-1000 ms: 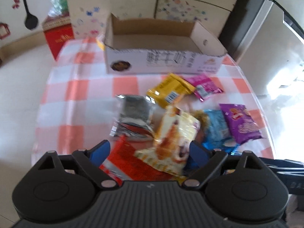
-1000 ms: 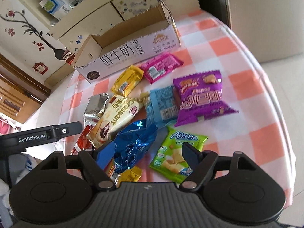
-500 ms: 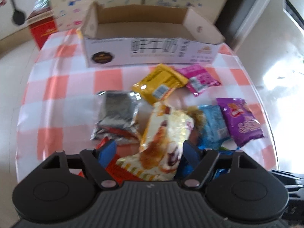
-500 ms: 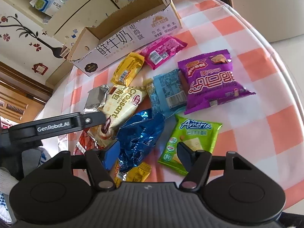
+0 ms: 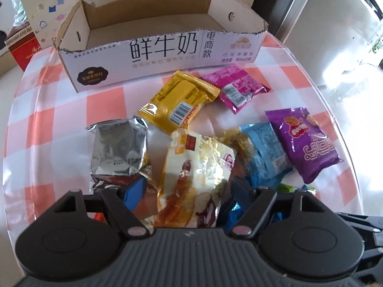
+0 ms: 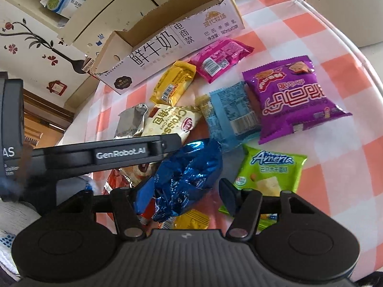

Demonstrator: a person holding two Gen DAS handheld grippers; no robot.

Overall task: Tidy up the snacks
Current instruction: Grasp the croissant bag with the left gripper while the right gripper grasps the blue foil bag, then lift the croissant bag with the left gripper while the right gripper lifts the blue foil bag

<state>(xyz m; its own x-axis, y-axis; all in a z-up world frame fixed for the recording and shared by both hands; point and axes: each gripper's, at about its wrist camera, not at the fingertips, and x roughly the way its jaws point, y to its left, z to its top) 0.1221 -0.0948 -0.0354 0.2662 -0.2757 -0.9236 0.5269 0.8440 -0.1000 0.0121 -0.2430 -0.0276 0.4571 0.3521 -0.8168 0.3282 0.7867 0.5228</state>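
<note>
- snack packets (image 6: 239, 114) scattered mid-table, mostly flat
- croissant pack (image 5: 196, 179), crumpled blue foil pack (image 6: 189, 174) at near edge
- open cardboard box (image 5: 158, 47) at far edge

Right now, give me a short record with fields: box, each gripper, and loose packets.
box: cardboard box, open top, nothing seen inside
left gripper: straddles croissant packet, grip unclear
right gripper: jaws closing around blue foil packet
loose on table: yellow packet, pink packet, purple packet, silver packet, green packet
</note>
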